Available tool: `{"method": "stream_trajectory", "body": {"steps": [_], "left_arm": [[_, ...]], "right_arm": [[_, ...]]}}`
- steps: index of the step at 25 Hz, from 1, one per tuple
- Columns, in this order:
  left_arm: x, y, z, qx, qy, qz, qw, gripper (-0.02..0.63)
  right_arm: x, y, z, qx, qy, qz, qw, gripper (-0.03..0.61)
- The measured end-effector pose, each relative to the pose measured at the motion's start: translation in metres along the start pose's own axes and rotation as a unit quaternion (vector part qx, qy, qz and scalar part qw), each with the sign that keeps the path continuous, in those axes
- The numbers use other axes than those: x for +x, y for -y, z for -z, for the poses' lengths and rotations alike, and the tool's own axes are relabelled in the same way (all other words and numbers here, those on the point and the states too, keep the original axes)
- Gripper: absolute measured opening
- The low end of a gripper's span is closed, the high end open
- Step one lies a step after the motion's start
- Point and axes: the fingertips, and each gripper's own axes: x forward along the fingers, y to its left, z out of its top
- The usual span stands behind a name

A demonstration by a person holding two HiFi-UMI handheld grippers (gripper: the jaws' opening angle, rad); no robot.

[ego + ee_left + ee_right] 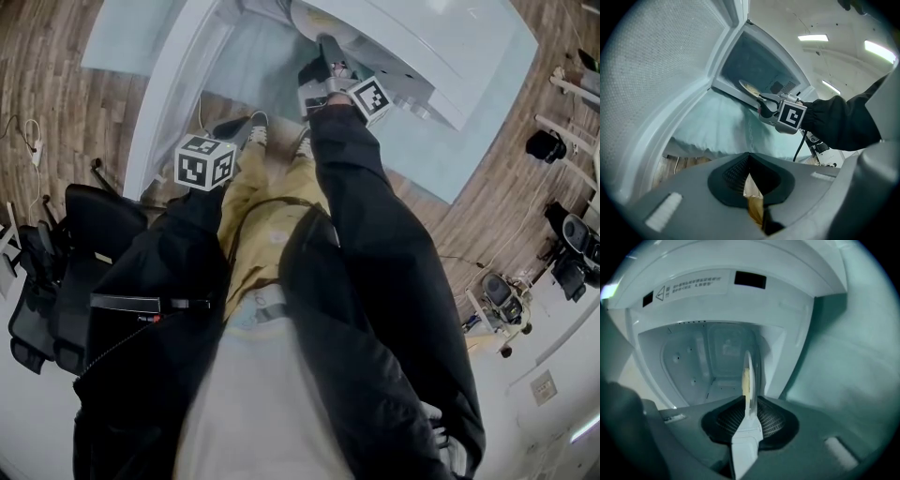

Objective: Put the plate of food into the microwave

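Note:
The white microwave (pixel 412 47) stands open, and its cavity (pixel 717 357) fills the right gripper view. A plate (pixel 748 366) carrying yellow food (pixel 746 380) shows edge-on between the jaws of my right gripper (pixel 749 401), with the pads against its rim. In the left gripper view the plate (pixel 749 87) sits at the cavity's mouth, held by the right gripper (pixel 764 101). My left gripper (pixel 749 176) hangs lower and to the left, shut with nothing in it. In the head view it (pixel 211 150) is near my legs, and the right gripper (pixel 323 58) reaches into the microwave.
The microwave door (pixel 661 70) swings wide on the left. A pale teal cloth (pixel 469 141) covers the table below the microwave. A black office chair (pixel 66 262) stands to my left, and wheeled equipment (pixel 562 253) to my right on the wood floor.

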Motion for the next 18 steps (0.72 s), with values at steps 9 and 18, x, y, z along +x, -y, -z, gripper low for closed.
{"method": "stream_trajectory", "body": {"steps": [9,18], "left_arm": [[-0.006,0.024,-0.029,0.029,0.027,0.009,0.9992,-0.005],[-0.023,0.08,-0.074,0.069,0.081,0.02,0.9941,-0.005]], "right_arm": [[-0.05,-0.026,0.047,-0.054,-0.066,-0.022,0.996,0.01],[-0.114,-0.09,0.069,-0.255,-0.137,-0.025,0.957,-0.006]]}}
